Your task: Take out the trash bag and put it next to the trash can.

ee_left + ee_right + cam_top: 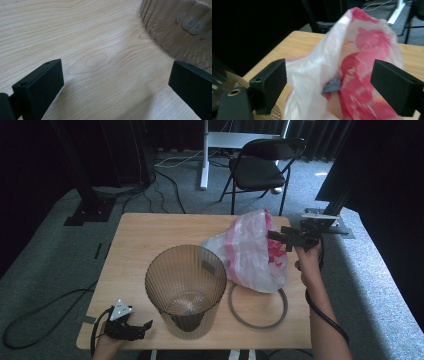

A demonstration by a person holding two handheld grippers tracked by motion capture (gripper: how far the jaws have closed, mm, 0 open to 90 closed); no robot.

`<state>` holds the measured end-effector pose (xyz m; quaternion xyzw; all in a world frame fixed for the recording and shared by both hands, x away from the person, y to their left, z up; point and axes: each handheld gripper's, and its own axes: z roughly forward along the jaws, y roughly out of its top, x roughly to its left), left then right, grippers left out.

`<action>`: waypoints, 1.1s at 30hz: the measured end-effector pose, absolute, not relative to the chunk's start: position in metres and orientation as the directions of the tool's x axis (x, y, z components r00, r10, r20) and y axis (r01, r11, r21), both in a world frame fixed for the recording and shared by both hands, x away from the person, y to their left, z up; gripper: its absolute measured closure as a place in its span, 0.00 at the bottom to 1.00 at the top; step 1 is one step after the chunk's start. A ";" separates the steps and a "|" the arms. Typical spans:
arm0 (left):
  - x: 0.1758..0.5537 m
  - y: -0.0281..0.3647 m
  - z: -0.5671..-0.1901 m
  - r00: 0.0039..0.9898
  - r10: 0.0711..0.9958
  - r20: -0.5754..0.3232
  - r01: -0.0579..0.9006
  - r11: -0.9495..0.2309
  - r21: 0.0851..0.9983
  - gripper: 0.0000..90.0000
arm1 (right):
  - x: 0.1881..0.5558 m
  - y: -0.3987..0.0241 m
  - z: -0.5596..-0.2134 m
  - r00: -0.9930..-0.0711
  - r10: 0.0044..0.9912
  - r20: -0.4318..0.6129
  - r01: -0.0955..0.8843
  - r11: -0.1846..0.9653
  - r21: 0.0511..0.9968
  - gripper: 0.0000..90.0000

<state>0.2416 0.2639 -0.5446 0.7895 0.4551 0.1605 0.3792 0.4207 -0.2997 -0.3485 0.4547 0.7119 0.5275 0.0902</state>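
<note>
Here the pink-and-white plastic bag (252, 252) is seen lying at the table's (140, 240) far right, directly ahead of the right gripper (276, 238), whose jaws are spread wide around it, ungripped; the left gripper (141, 326), likewise released, is rested near the ribbed bin (185, 290).

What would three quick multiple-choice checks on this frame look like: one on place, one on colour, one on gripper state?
1. Where does the ring lie?
A. inside the bin
B. flat on the table, right of the bin
C. on the chair

2. What colours is the plastic bag?
A. white and pink
B. solid black
C. green and yellow

3. How does the left gripper stand?
A. shut on the ring
B. shut on the bag
C. open over bare wood

Key: 1 B, the ring rests on the table beside the ribbed bin. 2 A, pink print on white film. 3 C, the left gripper view shows its jaws spread, nothing between.
</note>
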 end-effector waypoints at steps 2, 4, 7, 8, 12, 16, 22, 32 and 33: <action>0.241 0.264 -0.545 0.535 0.840 -0.092 0.597 -0.299 0.745 0.00 | 0.415 -0.304 -0.350 -0.568 0.744 0.353 0.553 0.026 0.833 0.14; 0.242 0.264 -0.545 0.534 0.841 -0.092 0.597 -0.298 0.745 0.00 | 0.408 -0.306 -0.351 -0.562 0.762 0.323 0.541 0.044 0.840 0.14; 0.242 0.264 -0.545 0.534 0.840 -0.090 0.596 -0.299 0.745 0.00 | 0.399 -0.310 -0.354 -0.568 0.754 0.330 0.539 0.038 0.841 0.14; 0.242 0.263 -0.545 0.534 0.841 -0.089 0.597 -0.300 0.744 0.00 | 0.397 -0.311 -0.355 -0.573 0.750 0.331 0.538 0.040 0.842 0.14; 0.241 0.263 -0.545 0.534 0.841 -0.088 0.597 -0.301 0.743 0.00 | 0.387 -0.315 -0.361 -0.567 0.752 0.336 0.548 0.040 0.836 0.14; 0.242 0.263 -0.545 0.535 0.841 -0.086 0.597 -0.304 0.742 0.00 | 0.377 -0.317 -0.368 -0.562 0.754 0.340 0.547 0.031 0.836 0.14; 0.242 0.263 -0.545 0.538 0.839 -0.084 0.596 -0.308 0.742 0.00 | 0.359 -0.321 -0.381 -0.560 0.747 0.358 0.554 0.017 0.832 0.14; 0.241 0.262 -0.545 0.540 0.838 -0.079 0.597 -0.314 0.738 0.00 | 0.329 -0.331 -0.401 -0.544 0.754 0.368 0.556 -0.005 0.831 0.14; 0.241 0.262 -0.545 0.540 0.838 -0.080 0.597 -0.314 0.738 0.00 | 0.326 -0.333 -0.404 -0.545 0.751 0.372 0.560 -0.004 0.828 0.14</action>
